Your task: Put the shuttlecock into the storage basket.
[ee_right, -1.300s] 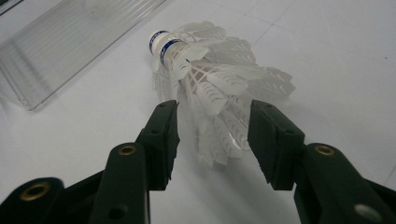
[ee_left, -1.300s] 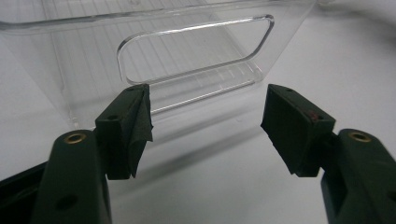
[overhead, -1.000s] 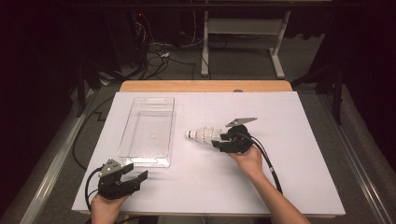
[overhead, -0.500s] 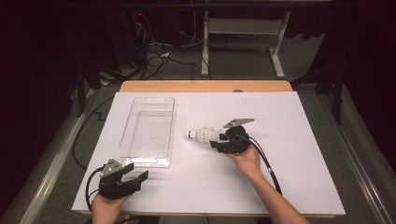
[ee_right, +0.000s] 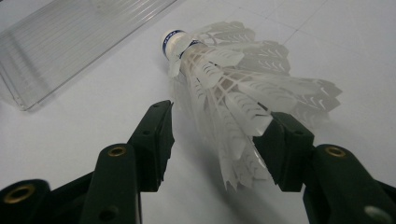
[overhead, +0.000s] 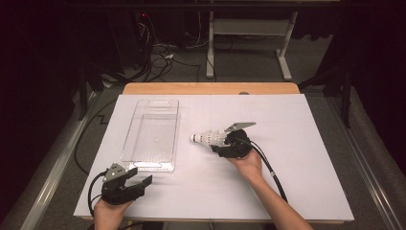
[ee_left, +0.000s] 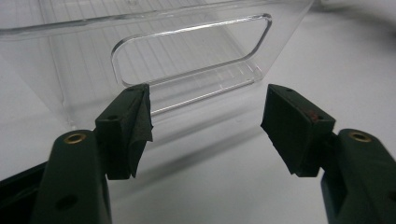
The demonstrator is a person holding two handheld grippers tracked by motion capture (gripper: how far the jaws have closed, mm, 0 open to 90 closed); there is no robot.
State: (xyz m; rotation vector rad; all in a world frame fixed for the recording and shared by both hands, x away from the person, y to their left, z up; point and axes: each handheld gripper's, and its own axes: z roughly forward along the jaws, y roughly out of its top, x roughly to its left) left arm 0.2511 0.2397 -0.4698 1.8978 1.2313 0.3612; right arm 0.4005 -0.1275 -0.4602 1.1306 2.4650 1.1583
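A white feathered shuttlecock [overhead: 206,138] lies on its side on the white table, cork end pointing left toward the tray. My right gripper [overhead: 219,143] is open around its feather skirt. In the right gripper view the shuttlecock [ee_right: 233,84] sits between the jaws of the right gripper [ee_right: 219,123], its feathers against the right-hand jaw and a gap on the other side. My left gripper [overhead: 139,177] rests open near the table's front left, just before the tray's near end. In the left gripper view, nothing lies between the jaws of the left gripper [ee_left: 205,116].
A clear plastic tray [overhead: 149,166] stands lengthwise at left of centre, with nothing in it; its handle cut-out wall [ee_left: 187,51] faces the left gripper and its long side [ee_right: 70,42] lies left of the shuttlecock. A white sheet [overhead: 297,182] covers the table. Cables and a desk frame lie beyond the far edge.
The right gripper has edged slightly left, further over the shuttlecock's feathers. The left gripper and the tray have stayed still.
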